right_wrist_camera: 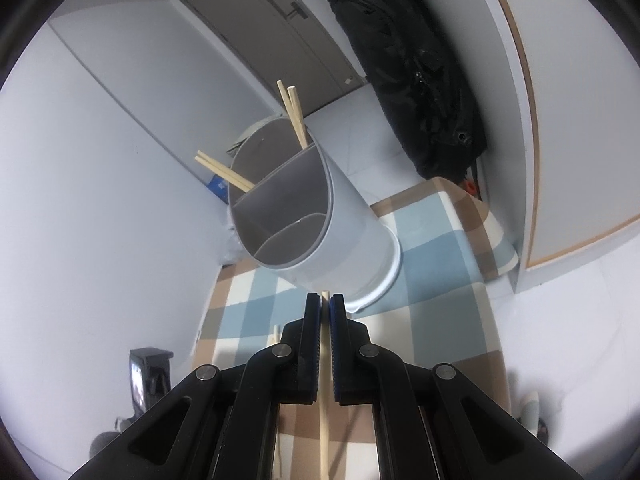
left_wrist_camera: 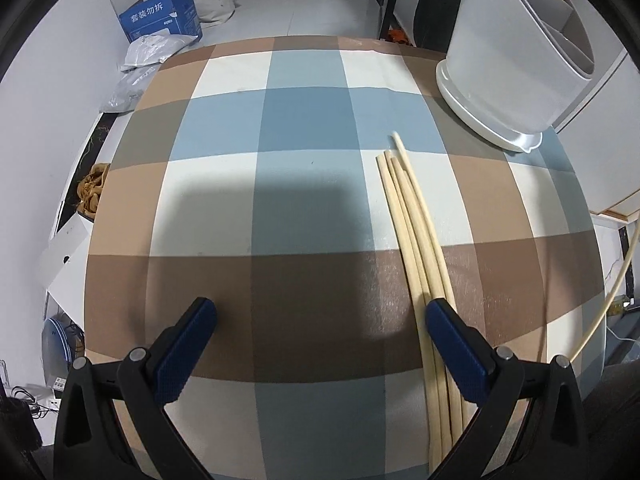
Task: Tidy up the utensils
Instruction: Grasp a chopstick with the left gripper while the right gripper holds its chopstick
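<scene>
Several pale wooden chopsticks [left_wrist_camera: 416,240] lie side by side on the checked tablecloth [left_wrist_camera: 280,184], right of centre. My left gripper [left_wrist_camera: 320,314] is open and empty, low over the cloth; its right finger [left_wrist_camera: 452,340] rests beside the chopsticks' near ends. A white utensil holder [left_wrist_camera: 516,68] with grey dividers stands at the far right. In the right wrist view my right gripper [right_wrist_camera: 325,300] is shut on a single chopstick [right_wrist_camera: 324,408], held above the table just short of the holder [right_wrist_camera: 320,216]. Chopsticks [right_wrist_camera: 294,114] stand in the holder's far compartment.
A blue cardboard box [left_wrist_camera: 162,14] and plastic bags lie on the floor beyond the table's far left edge. A black bag [right_wrist_camera: 416,68] hangs on the wall behind the holder. The table's right edge meets a white cabinet [right_wrist_camera: 580,128].
</scene>
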Available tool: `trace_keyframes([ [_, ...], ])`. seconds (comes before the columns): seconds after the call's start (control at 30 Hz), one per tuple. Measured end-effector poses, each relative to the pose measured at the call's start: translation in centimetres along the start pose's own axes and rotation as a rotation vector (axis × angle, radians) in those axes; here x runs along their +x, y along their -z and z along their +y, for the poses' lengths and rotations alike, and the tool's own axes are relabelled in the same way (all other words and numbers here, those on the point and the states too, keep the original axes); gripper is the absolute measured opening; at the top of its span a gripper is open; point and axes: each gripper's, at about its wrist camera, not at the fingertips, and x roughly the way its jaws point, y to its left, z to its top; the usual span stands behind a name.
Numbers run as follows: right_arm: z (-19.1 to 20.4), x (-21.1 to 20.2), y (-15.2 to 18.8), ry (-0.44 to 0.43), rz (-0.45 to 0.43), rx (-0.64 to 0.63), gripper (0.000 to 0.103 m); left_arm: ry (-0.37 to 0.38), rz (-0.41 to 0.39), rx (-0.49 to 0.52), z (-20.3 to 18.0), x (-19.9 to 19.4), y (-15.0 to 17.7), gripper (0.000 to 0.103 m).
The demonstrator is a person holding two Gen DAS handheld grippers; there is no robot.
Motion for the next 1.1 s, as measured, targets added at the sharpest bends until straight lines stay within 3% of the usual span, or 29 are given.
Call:
trace_keyframes([
  [0.37, 1.0, -1.0, 0.2, 0.002, -0.025, -0.068, 0.004, -0.014, 0.027, -0.044, -0.1, 0.9, -0.8, 0.102],
  [0.5, 1.1, -1.0, 0.1, -0.005, -0.027, -0.067, 0.004, -0.051, 0.035, -0.047, -0.3, 1.3, -1.3, 0.102],
  [0.7, 1.7, -0.9, 0.0, -0.008, -0.026, -0.093, 0.004, -0.054, 0.051, -0.036, -0.4, 2.2, -3.5, 0.1],
  [0.9, 1.6, -1.1, -0.3, -0.017, -0.035, -0.09, 0.004, -0.042, 0.045, -0.017, -0.7, 2.2, -4.6, 0.079],
  [1.07, 1.5, -0.9, -0.6, -0.023, -0.035, -0.082, 0.004, -0.024, 0.084, 0.029, -1.3, 1.9, -5.1, 0.045],
  [1.1, 1.5, -0.8, -0.6, -0.023, -0.035, -0.081, 0.004, -0.023, 0.1, 0.028, -1.3, 2.0, -5.3, 0.043],
])
